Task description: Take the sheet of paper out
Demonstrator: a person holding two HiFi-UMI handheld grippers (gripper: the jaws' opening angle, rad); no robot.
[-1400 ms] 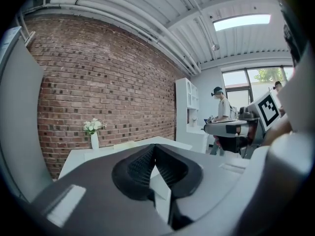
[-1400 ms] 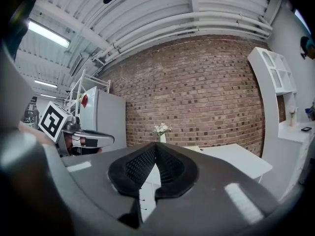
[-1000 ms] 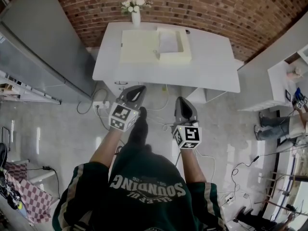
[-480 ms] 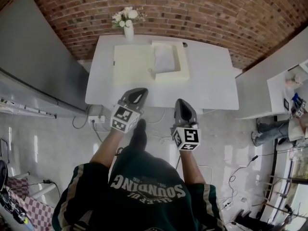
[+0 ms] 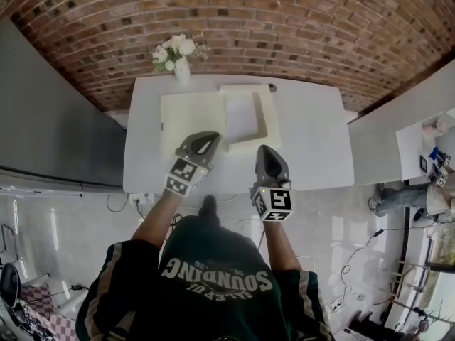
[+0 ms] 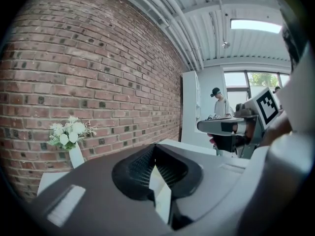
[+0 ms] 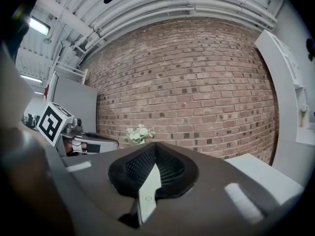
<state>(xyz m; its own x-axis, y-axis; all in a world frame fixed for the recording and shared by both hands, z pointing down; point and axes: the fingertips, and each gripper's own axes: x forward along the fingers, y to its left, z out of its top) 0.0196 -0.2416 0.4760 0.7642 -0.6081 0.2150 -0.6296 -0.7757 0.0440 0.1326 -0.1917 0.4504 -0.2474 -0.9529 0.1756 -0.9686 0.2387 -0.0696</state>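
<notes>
An open cream box (image 5: pixel 266 116) lies at the back middle of the white table (image 5: pixel 313 144), with its flat lid (image 5: pixel 186 119) spread out to its left. A pale sheet of paper (image 5: pixel 242 115) lies inside the box's tray. My left gripper (image 5: pixel 207 136) hovers over the near edge of the lid, its jaws shut and empty, tips meeting in the left gripper view (image 6: pixel 155 146). My right gripper (image 5: pixel 264 148) hangs over the table just in front of the box, also shut with nothing in it (image 7: pixel 155 145).
A white vase of flowers (image 5: pixel 178 54) stands at the table's back left, against the brick wall. A grey cabinet (image 5: pixel 50 119) flanks the table on the left, a white counter (image 5: pixel 416 112) on the right. A person (image 5: pixel 409 197) stands at the far right.
Both grippers have travelled forward from above the floor to over the table's front part. The table and box now sit closer in the head view. Jaws stay shut.
</notes>
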